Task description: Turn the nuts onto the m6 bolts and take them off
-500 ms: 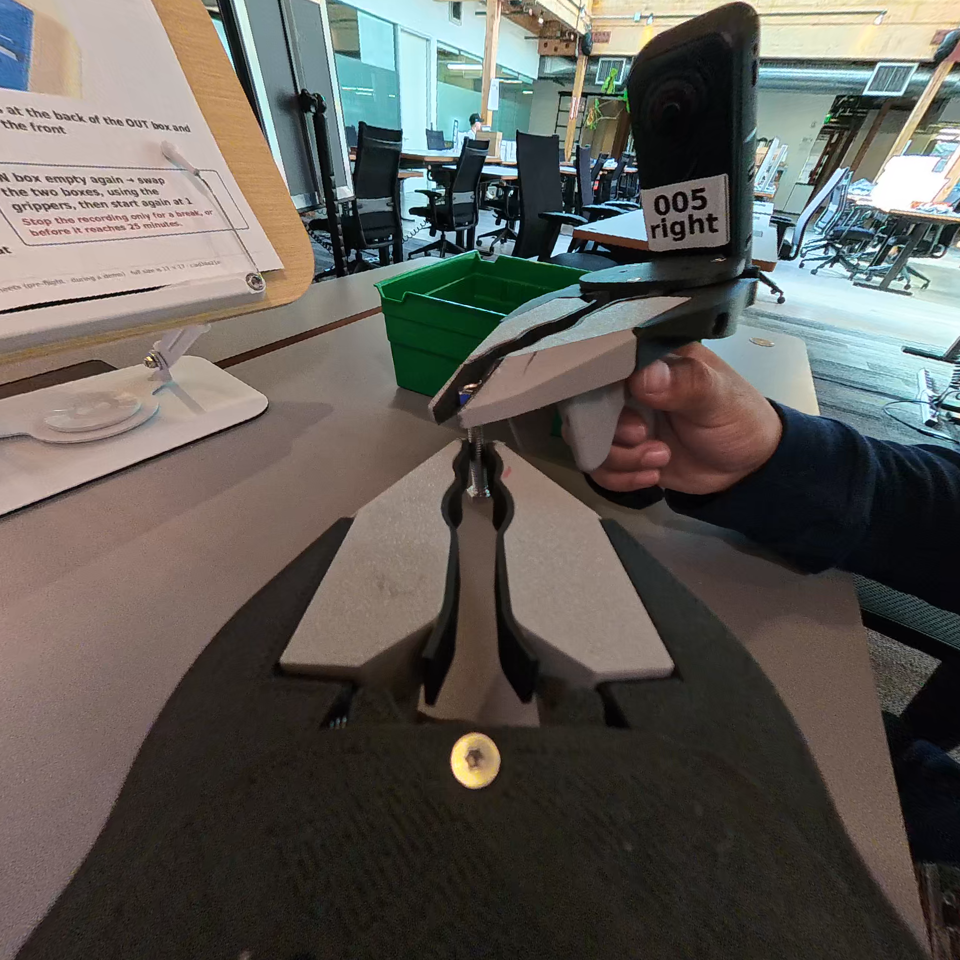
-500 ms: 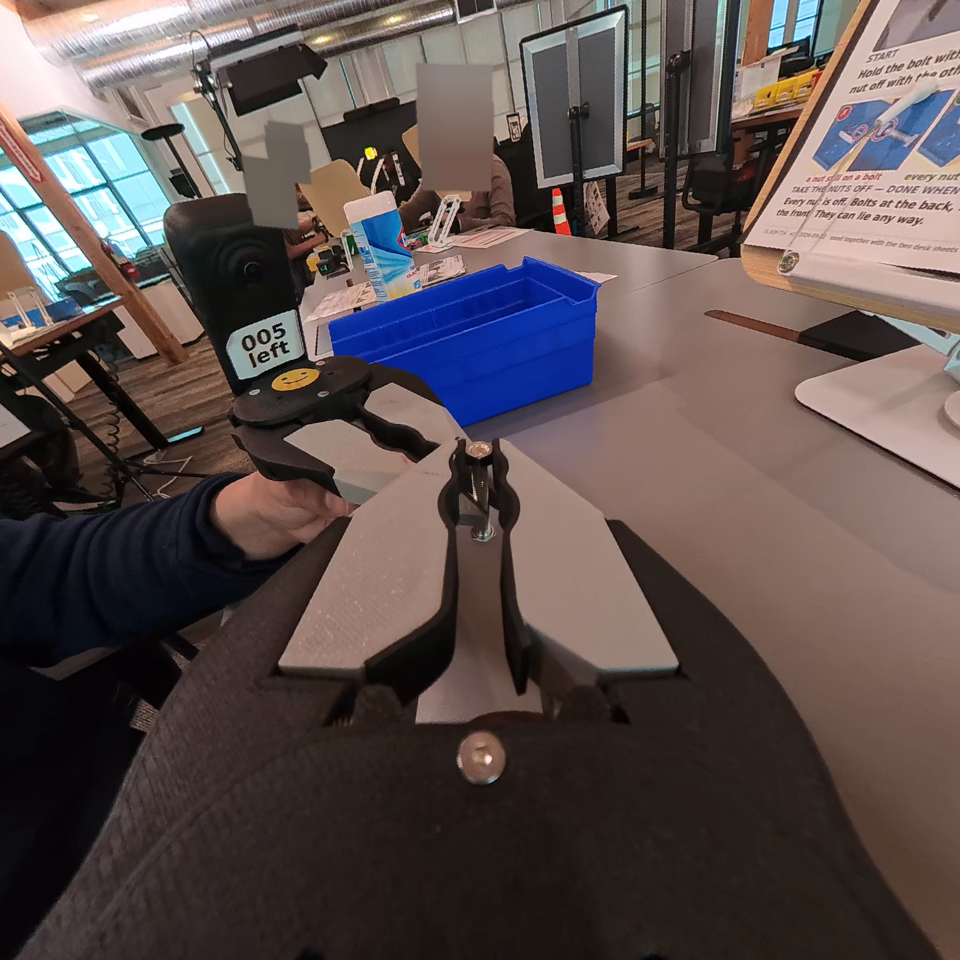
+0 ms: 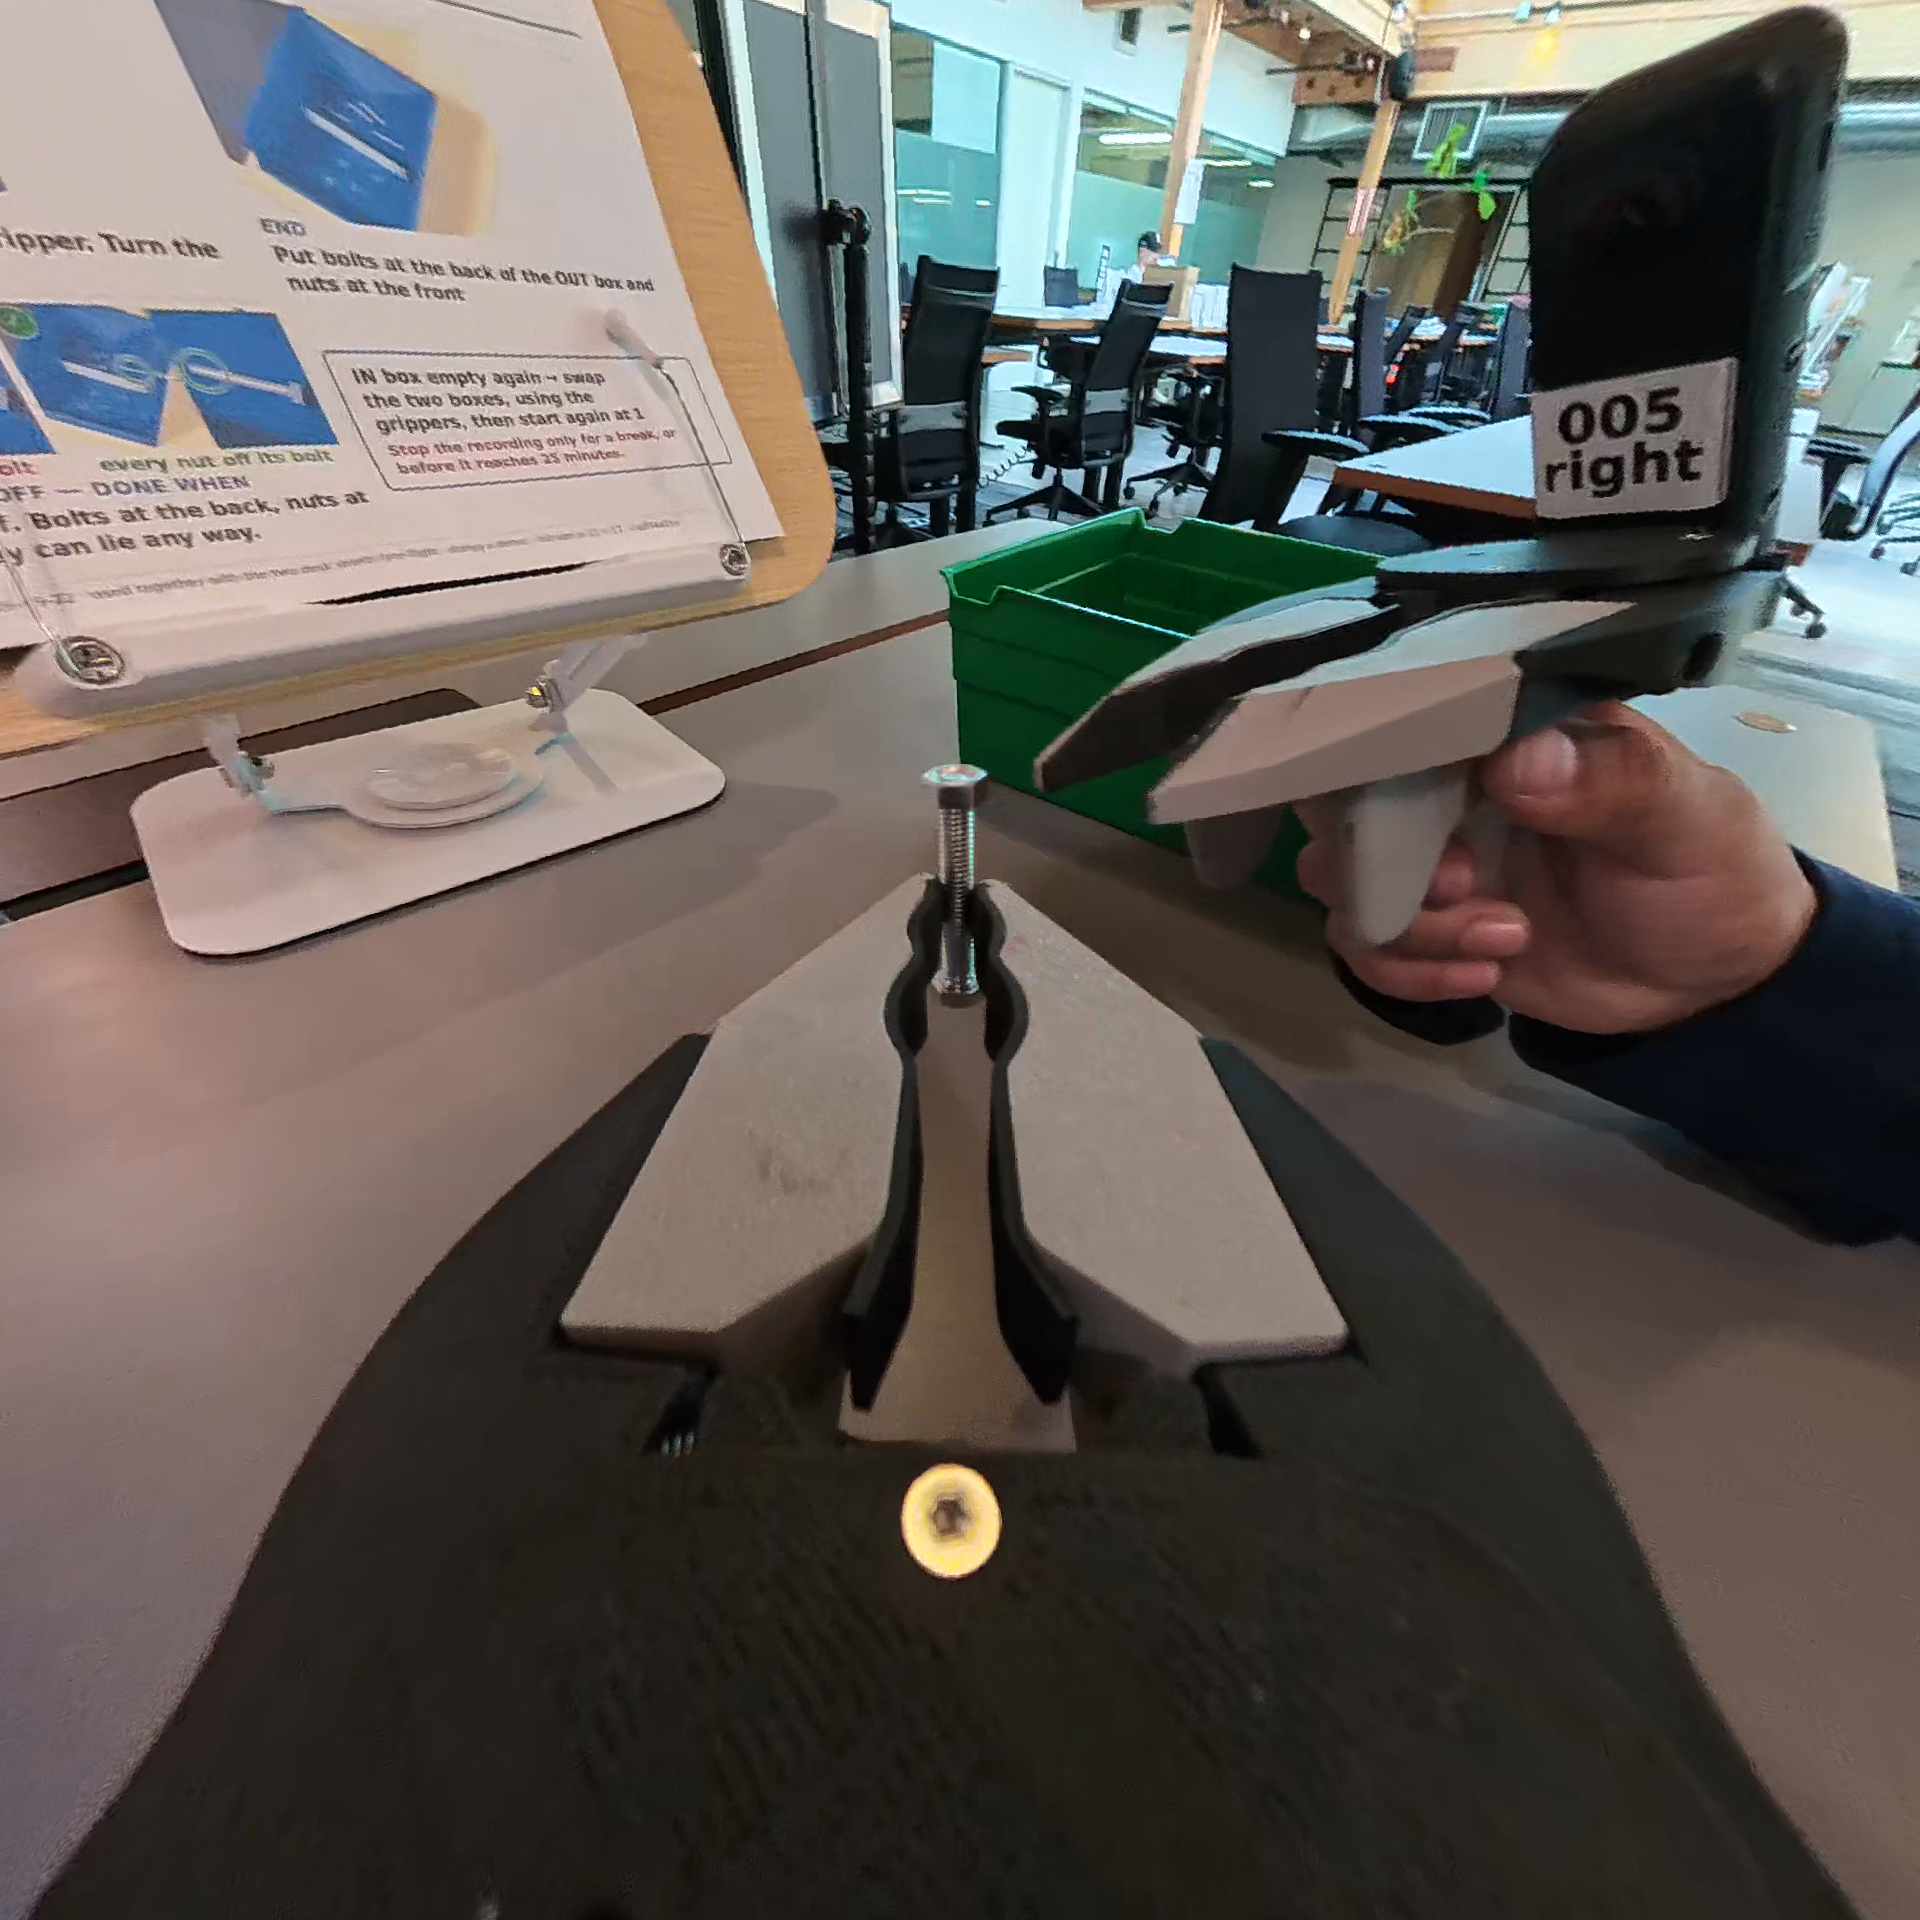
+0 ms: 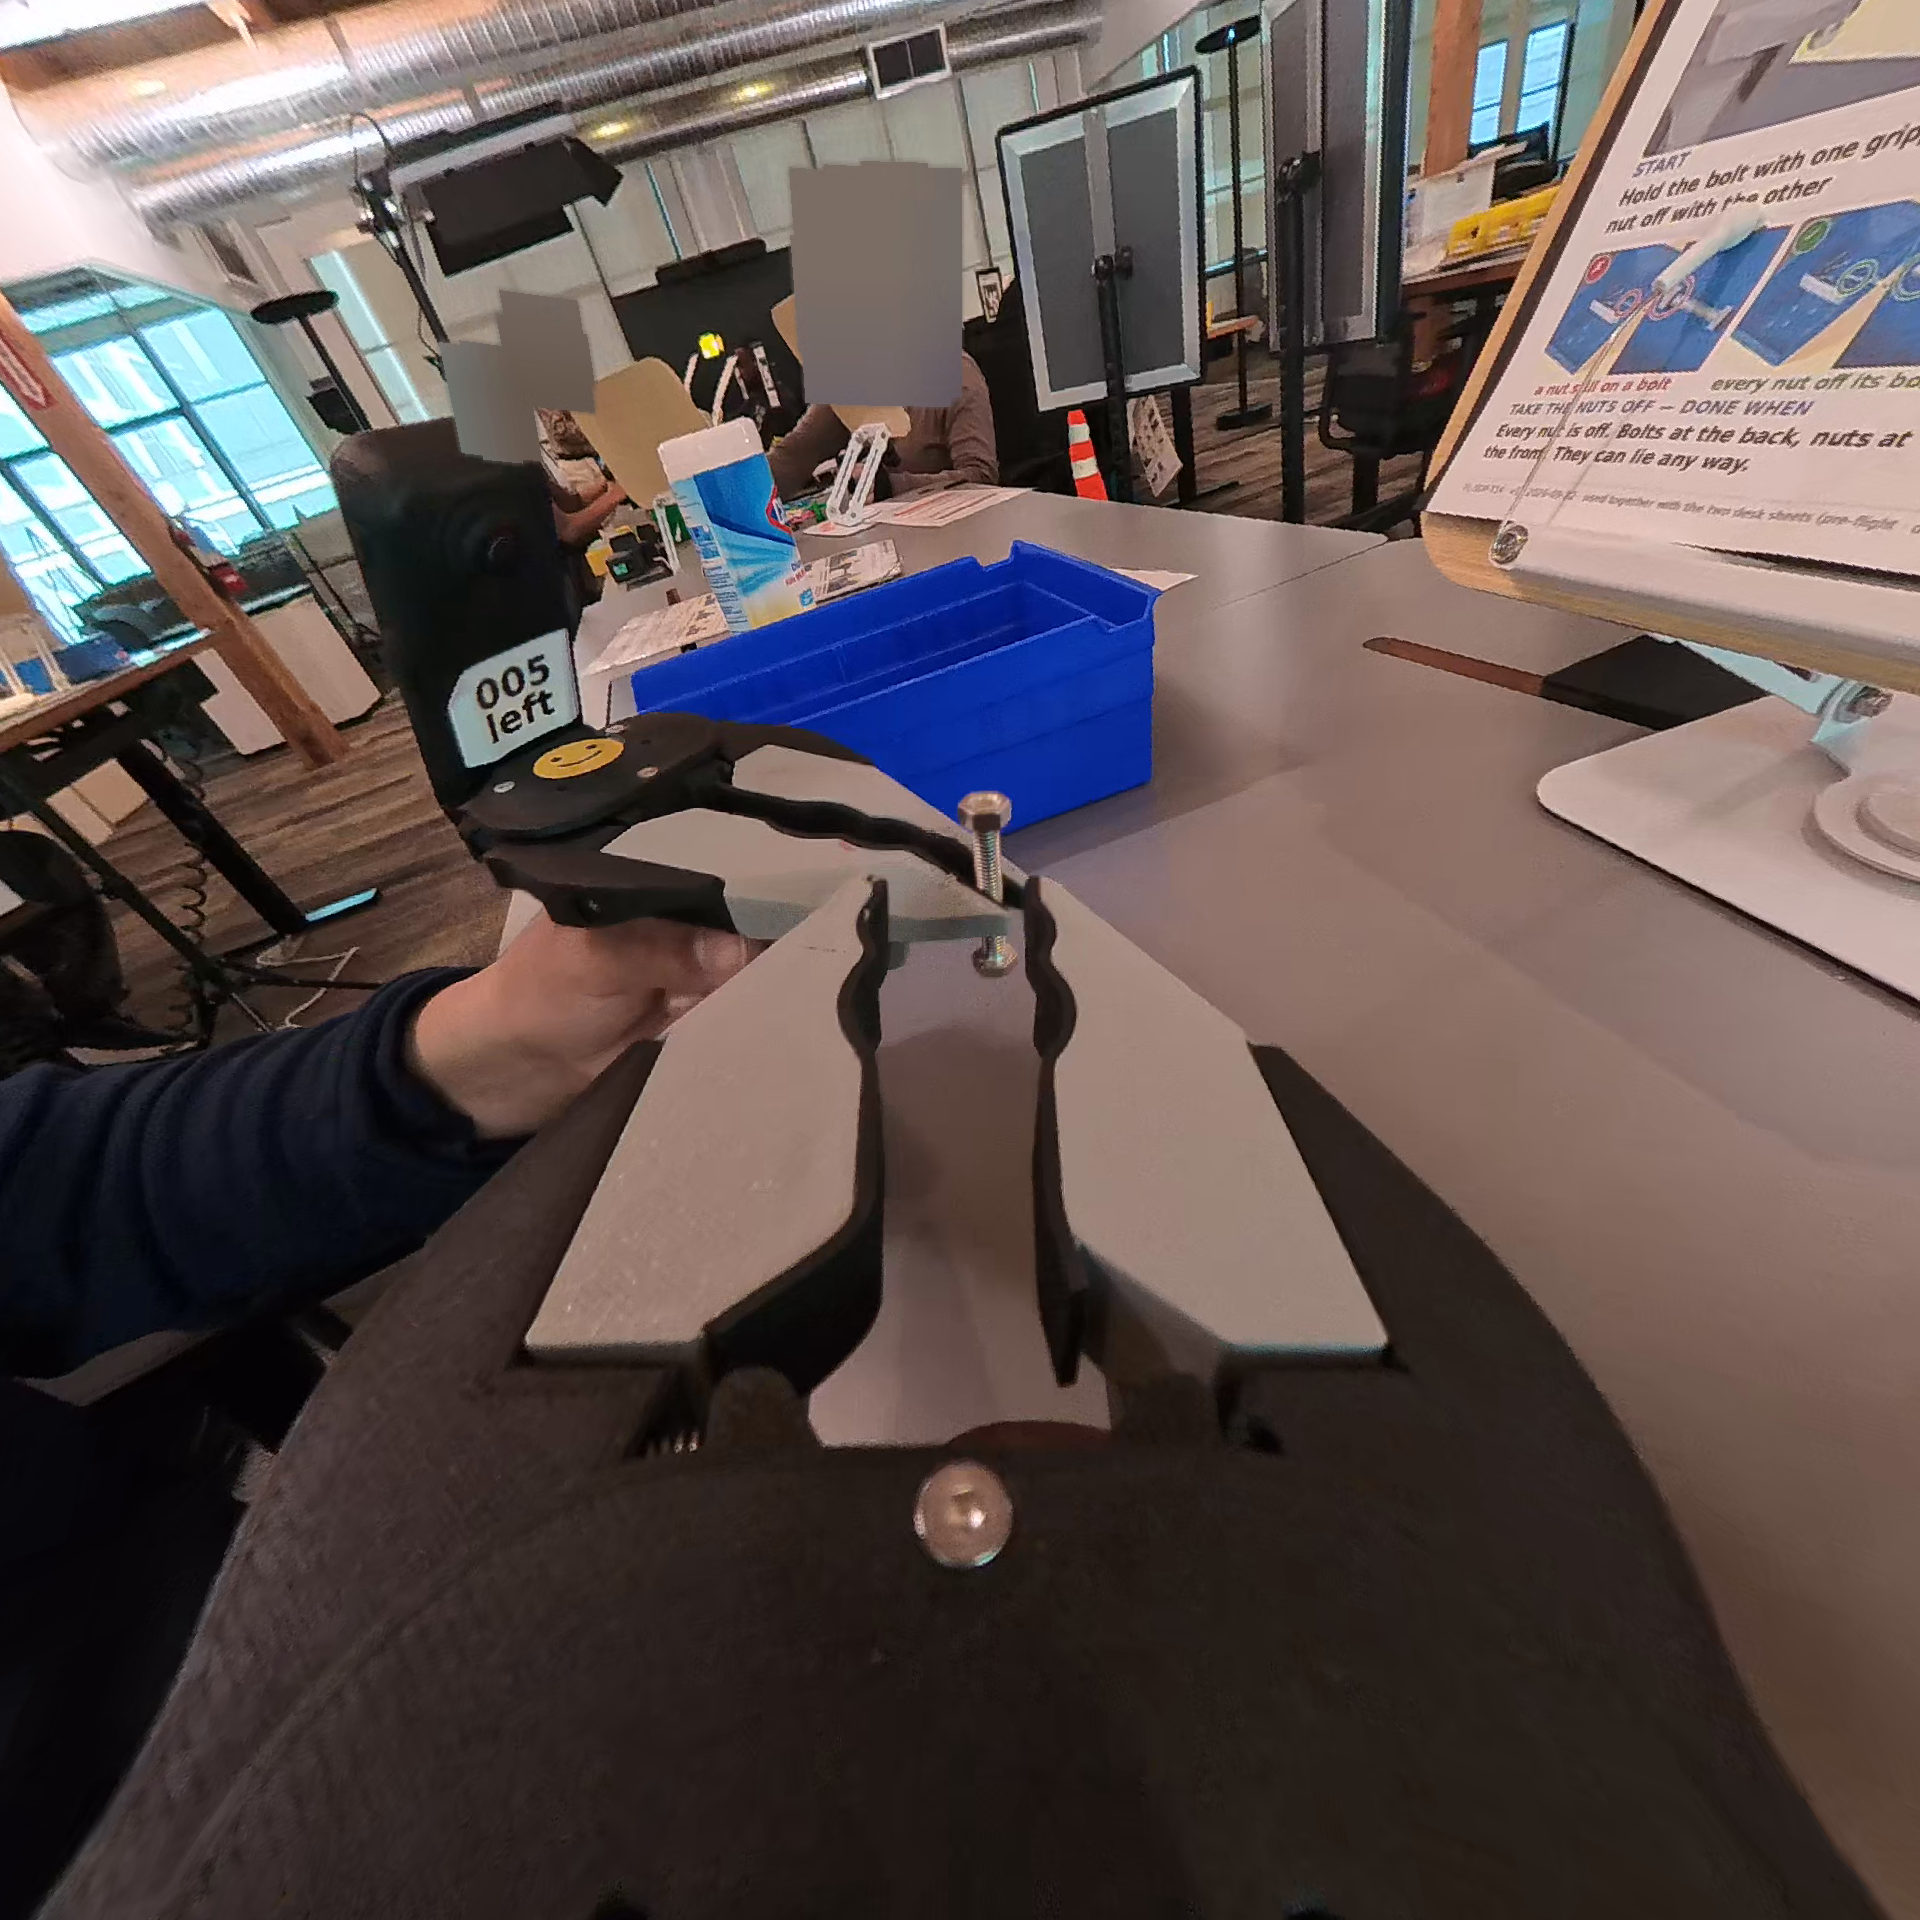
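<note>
On the grey table [image 3: 312,1091] in an open office, the left gripper [image 3: 956,935] pinches an upright bolt [image 3: 954,873], a nut [image 4: 994,954] at its lower end. The right gripper [image 4: 951,914] hangs spread beside it, empty, the green bin [image 3: 1081,644] beyond it.

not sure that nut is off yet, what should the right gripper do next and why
Probably bring the open right gripper in and shut it on what looks like a nut at the lower end of the bolt, ready to turn it. The left gripper clamps the bolt upright, head up, while the right gripper is empty beside it.
</note>
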Motion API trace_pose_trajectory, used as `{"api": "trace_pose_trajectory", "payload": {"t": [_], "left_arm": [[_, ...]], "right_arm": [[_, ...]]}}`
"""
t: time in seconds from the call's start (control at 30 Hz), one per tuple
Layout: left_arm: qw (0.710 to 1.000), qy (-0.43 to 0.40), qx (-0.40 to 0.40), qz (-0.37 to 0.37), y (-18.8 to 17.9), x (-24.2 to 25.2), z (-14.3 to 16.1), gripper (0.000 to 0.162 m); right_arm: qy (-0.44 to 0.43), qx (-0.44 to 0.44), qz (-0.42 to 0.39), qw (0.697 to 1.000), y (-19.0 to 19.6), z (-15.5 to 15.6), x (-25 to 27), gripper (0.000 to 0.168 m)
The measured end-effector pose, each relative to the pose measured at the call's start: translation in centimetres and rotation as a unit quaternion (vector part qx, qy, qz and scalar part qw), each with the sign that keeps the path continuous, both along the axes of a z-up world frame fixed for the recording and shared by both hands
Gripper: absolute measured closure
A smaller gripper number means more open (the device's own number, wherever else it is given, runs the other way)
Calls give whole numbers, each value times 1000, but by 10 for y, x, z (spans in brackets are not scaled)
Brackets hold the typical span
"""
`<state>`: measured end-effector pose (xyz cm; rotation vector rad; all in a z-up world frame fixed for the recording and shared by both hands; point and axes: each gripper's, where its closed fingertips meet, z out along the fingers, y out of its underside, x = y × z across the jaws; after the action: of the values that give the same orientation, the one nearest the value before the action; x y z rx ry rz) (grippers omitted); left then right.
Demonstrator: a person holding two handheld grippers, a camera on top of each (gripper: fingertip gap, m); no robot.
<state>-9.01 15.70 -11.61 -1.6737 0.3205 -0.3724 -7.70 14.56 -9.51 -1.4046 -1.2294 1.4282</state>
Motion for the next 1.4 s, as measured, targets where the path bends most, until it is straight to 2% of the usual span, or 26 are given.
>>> {"api": "trace_pose_trajectory", "payload": {"t": [0.03,0.43,0.73,0.93,1.13,1.4], "left_arm": [[1000,-2,-3,-3,0,0,-1,159],[997,48,-1,-57,-5,38,-10,159],[1000,18,0,-22,-2,17,-4,158],[1000,18,-4,-5,1,11,-5,158],[998,56,-3,-35,-2,32,-12,159],[997,53,1,-47,-4,38,-11,158]], "right_arm": [[-1,1,1,1000,-1,-1,-1,145],[-19,12,8,1000,-11,-11,-13,150],[6,1,-18,1000,6,1,-2,146],[3,8,-13,1000,2,-1,-3,147],[-15,18,-11,1000,-5,-10,-12,155],[-19,17,-7,1000,-6,-11,-12,160]]}}
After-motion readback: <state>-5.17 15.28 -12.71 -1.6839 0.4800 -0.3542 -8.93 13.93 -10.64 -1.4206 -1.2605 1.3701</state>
